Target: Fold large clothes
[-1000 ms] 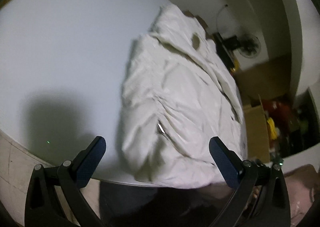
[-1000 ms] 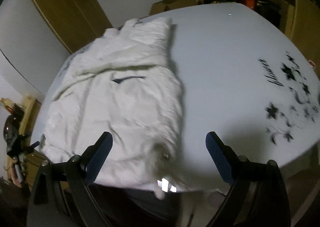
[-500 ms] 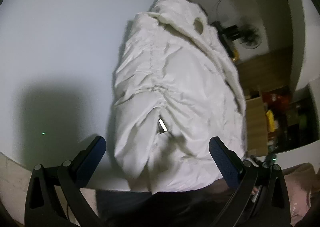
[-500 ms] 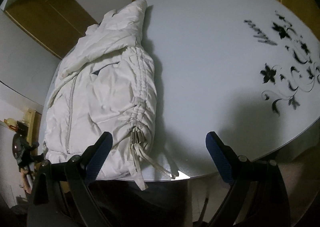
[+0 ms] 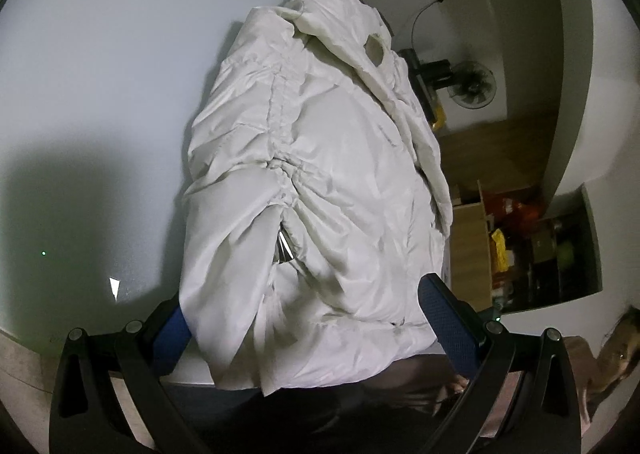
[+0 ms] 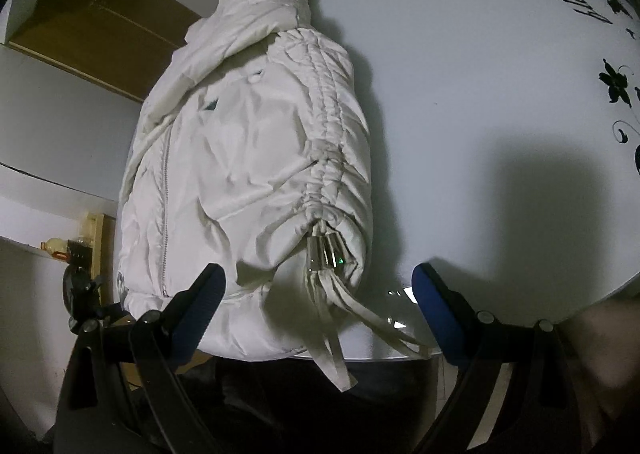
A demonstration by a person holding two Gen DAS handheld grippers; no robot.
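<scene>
A white padded jacket (image 5: pixel 320 181) is laid along the near edge of the white table (image 5: pixel 100 93), its hem overhanging. The left gripper (image 5: pixel 308 318) and right gripper (image 6: pixel 320 294) are held wide open, empty. The left gripper's left pad is partly hidden by fabric.

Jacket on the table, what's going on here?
A person with a handheld gripper in each hand is working on folding a white puffer jacket. It lies bunched on the white table, hem end hanging over the near edge, with drawstrings dangling. The left gripper is open with its fingers on either side of the hem end. The right gripper is open too, facing the drawstring corner. Neither has closed on the fabric yet.
</scene>
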